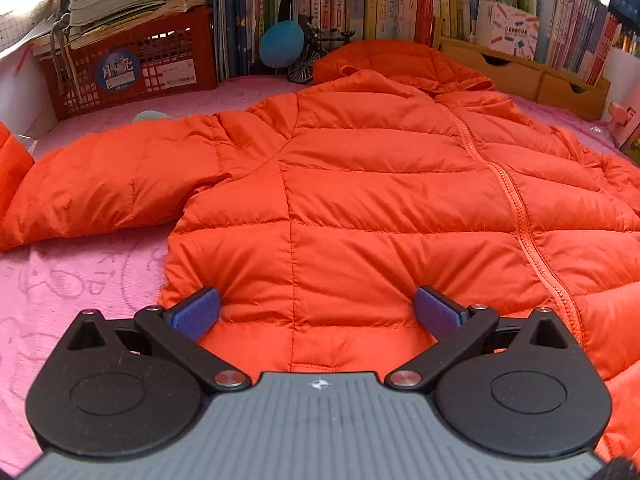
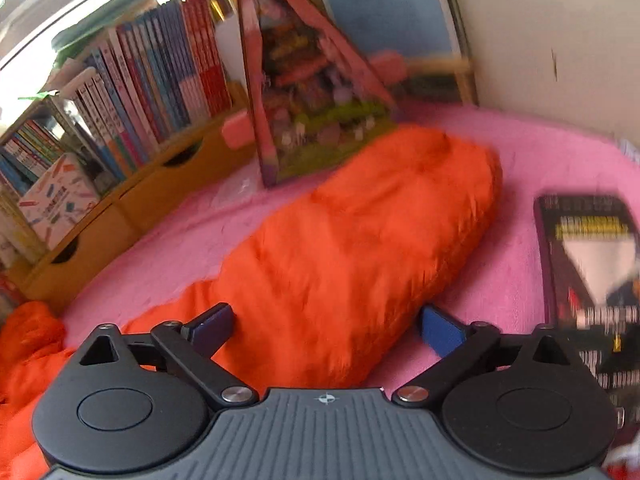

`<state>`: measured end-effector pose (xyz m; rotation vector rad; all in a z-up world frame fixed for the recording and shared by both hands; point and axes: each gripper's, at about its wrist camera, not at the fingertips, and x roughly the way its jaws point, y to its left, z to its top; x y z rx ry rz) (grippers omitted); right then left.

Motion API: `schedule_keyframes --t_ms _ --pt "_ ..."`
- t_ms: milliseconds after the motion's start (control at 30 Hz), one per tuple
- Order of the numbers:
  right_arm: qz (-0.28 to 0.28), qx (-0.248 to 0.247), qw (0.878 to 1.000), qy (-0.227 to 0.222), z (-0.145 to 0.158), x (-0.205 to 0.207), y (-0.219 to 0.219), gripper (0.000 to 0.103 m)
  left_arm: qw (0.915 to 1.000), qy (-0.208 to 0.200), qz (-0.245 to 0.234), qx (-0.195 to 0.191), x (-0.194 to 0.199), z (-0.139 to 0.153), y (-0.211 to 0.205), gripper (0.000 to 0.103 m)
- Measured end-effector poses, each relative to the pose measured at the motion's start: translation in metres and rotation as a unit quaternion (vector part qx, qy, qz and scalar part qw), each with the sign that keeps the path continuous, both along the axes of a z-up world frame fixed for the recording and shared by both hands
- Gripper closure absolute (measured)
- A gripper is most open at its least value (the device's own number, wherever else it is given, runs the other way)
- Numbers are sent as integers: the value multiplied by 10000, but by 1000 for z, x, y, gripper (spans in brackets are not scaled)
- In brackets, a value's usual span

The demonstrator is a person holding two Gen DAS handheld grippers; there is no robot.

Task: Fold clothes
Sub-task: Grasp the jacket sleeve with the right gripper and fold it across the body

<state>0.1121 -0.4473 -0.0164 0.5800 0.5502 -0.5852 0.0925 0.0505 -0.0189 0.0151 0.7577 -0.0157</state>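
Orange puffy jacket (image 1: pixel 380 200) fills mid-frame beneath both wide-open, empty grippers, left gripper (image 1: pixel 316 312) and right gripper (image 2: pixel 326 330), so its slippery padding could slide free of a shallow pinch.

Left wrist view: the camera sits just behind the left gripper (image 1: pixel 316 312), low and close over the hem of the jacket (image 1: pixel 380 184), looking slantwise down and up the garment toward the books (image 1: pixel 360 0) along the far wall. Right wrist view: mounted behind the right gripper (image 2: pixel 326 330), it looks down along one sleeve (image 2: pixel 360 240) toward a corner and is blurred. Both views take in the orange jacket, the pink blanket (image 1: pixel 80 280) and the wooden drawers (image 2: pixel 120 208) beneath the books.
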Motion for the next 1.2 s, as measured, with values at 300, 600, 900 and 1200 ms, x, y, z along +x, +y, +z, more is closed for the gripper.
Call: schedule_keyframes --t_ms 300,600,900,1200 --pt "553 -777 9941 -522 51 26 39 93 9994 -319 -96 -59 -5 -5 2 0" --pt "4408 -2243 8631 -1025 80 33 263 92 9991 -373 -104 -181 -6 -6 6 0" --pt "5401 -2334 8060 -647 41 17 328 27 9984 -433 -122 -347 -8 -4 12 0" --pt "4804 -2233 8429 -939 63 -1 275 18 9939 -635 -200 -876 1 28 21 0"
